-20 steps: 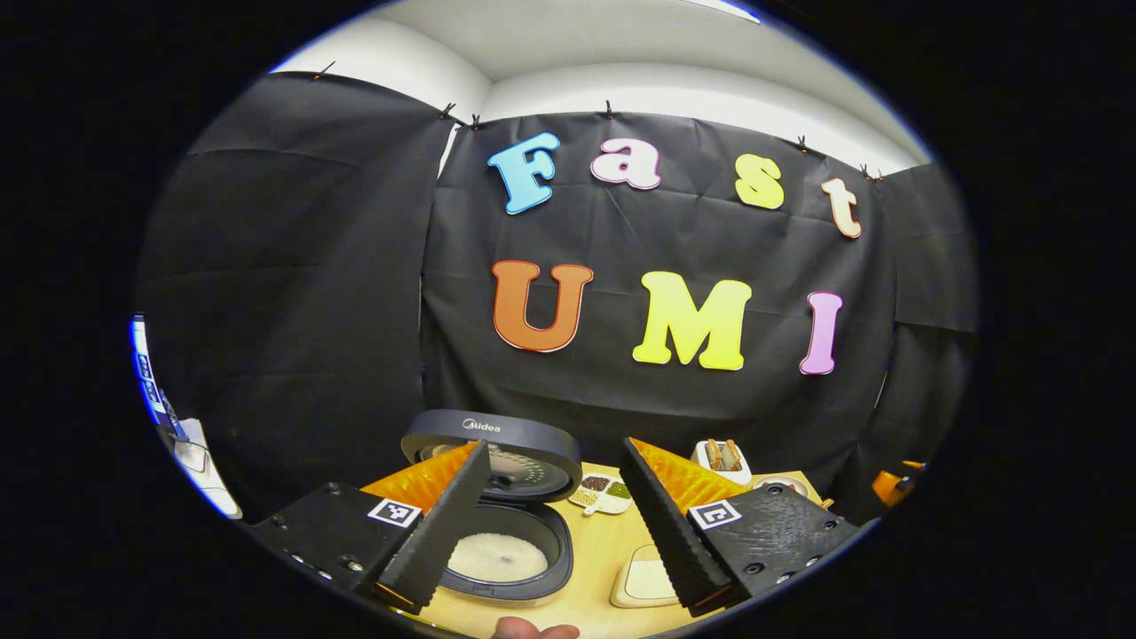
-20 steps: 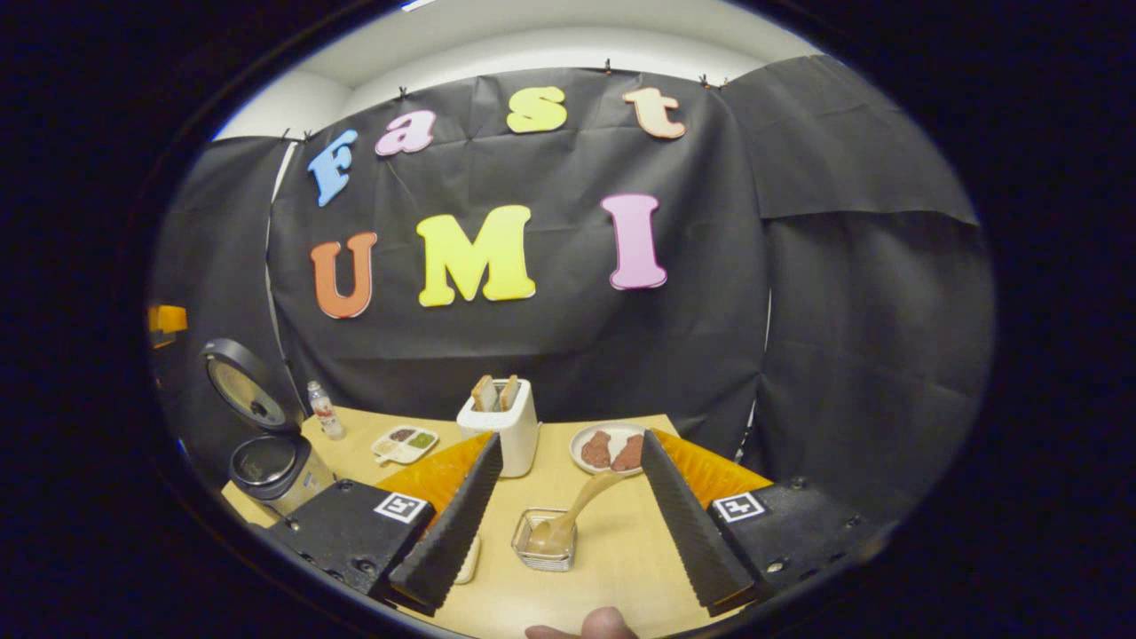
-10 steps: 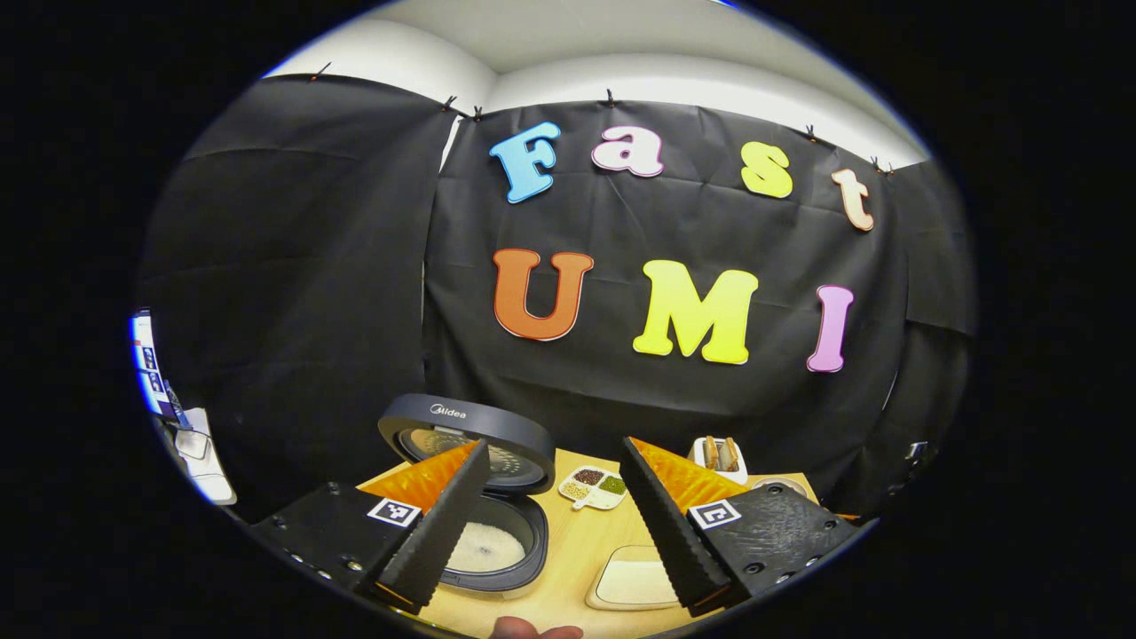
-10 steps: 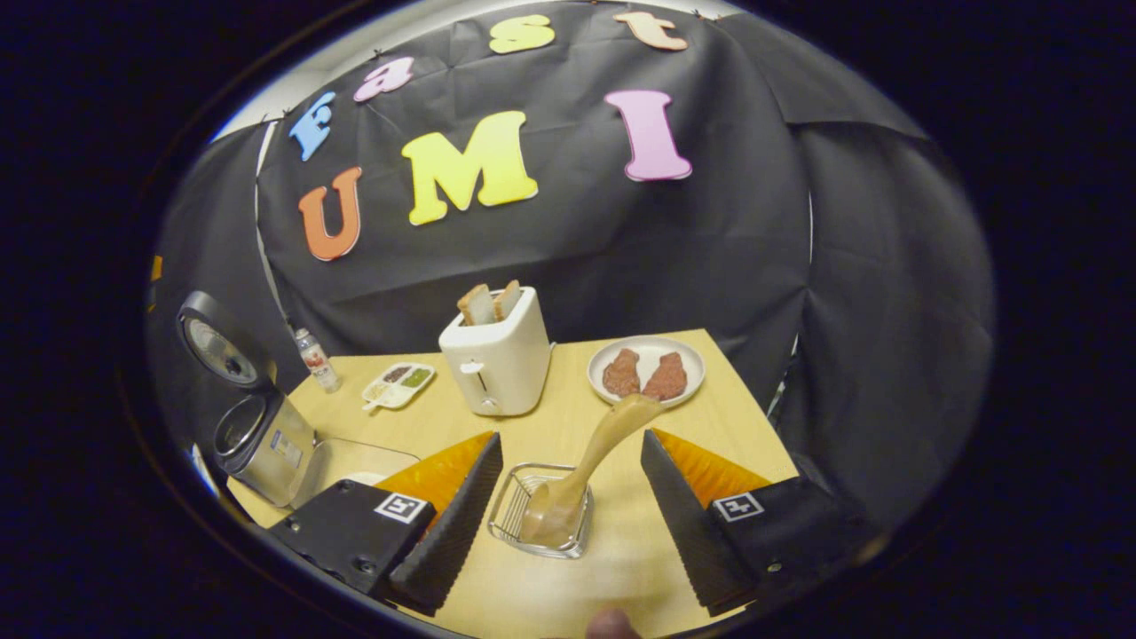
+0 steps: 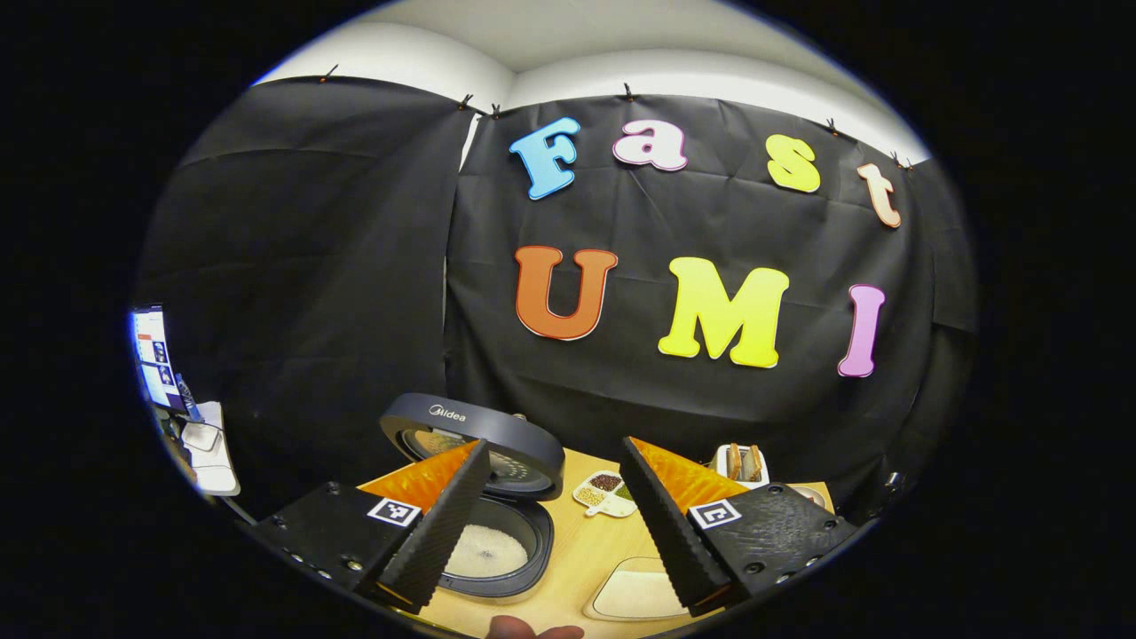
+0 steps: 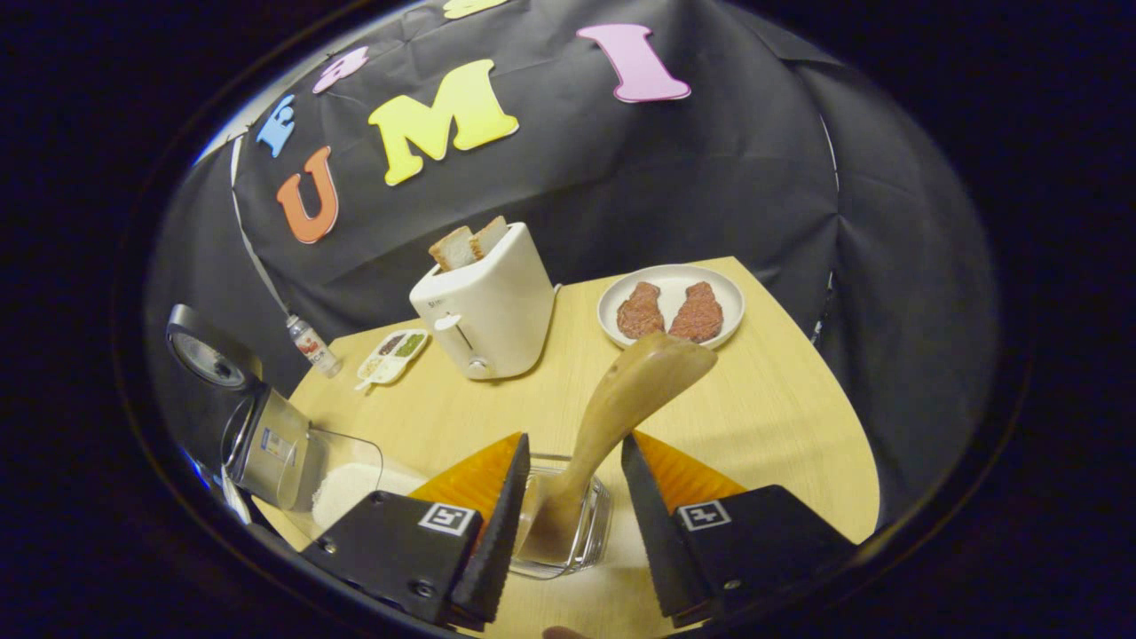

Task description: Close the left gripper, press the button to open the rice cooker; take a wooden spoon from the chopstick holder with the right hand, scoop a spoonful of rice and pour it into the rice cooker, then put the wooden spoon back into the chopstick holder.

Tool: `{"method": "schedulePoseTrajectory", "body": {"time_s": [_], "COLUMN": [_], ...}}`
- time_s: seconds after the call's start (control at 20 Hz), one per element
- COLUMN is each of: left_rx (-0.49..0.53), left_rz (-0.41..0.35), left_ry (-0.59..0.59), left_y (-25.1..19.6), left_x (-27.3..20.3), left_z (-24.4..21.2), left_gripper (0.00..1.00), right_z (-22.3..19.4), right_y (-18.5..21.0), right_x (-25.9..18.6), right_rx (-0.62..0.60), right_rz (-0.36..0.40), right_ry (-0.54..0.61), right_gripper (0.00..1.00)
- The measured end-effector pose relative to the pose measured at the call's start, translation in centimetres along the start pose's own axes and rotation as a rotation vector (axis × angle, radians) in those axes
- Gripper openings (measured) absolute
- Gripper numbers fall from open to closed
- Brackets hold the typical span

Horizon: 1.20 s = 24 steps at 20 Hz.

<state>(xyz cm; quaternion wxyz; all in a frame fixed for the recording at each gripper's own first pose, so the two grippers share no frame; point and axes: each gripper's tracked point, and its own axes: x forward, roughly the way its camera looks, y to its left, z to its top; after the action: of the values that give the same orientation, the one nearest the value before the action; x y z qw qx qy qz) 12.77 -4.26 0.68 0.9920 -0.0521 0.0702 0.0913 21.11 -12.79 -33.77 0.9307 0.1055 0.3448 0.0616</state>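
The right gripper has dropped, jaws narrowing around the wooden spoon (not yet clamped); left gripper idles open, empty; pickup imminent.

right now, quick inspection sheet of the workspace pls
surface: wooden table, bare at the right.
job's things: rice cooker lid up, rice in the pot; wooden spoon standing tilted in the holder; rice container beside the cooker.
clutter: toaster with bread, plate with two patties, sectioned dish, small bottle.
grippers: right gripper open, one finger on each side of the spoon, not touching; left gripper open, over the cooker.
cables: nothing seen.
surroundings: black cloth wall; screen at far left.
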Motion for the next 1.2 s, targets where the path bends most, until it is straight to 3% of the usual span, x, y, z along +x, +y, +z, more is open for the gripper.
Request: {"method": "schedulePoseTrajectory", "body": {"time_s": [0.1,0.2,0.45,0.85,1.2], "left_rx": [0.004,0.012,0.012,0.091,0.152], "left_rz": [0.005,0.003,-0.038,-0.126,-0.254], "left_ry": [-0.006,-0.008,-0.016,-0.042,-0.076], "left_y": [0.4,0.9,2.1,5.8,7.9], "left_x": [-0.1,-0.3,-0.4,-1.6,-2.1], "left_z": [0.1,0.0,0.7,0.2,-0.5], "left_gripper": [0.95,0.95,0.95,0.94,0.95], "right_z": [0.3,0.5,0.4,5.1,6.1], "right_y": [-0.1,0.0,1.7,5.2,16.9], "right_x": [-0.3,-0.5,-2.3,-9.0,-13.0], "right_rx": [-0.002,-0.005,0.032,0.081,0.033], "right_rz": [-0.009,-0.016,-0.027,-0.098,-0.025], "right_ry": [-0.006,-0.012,-0.008,-0.141,-0.215], "right_gripper": [0.53,0.29,0.13,0.10,0.09]}}
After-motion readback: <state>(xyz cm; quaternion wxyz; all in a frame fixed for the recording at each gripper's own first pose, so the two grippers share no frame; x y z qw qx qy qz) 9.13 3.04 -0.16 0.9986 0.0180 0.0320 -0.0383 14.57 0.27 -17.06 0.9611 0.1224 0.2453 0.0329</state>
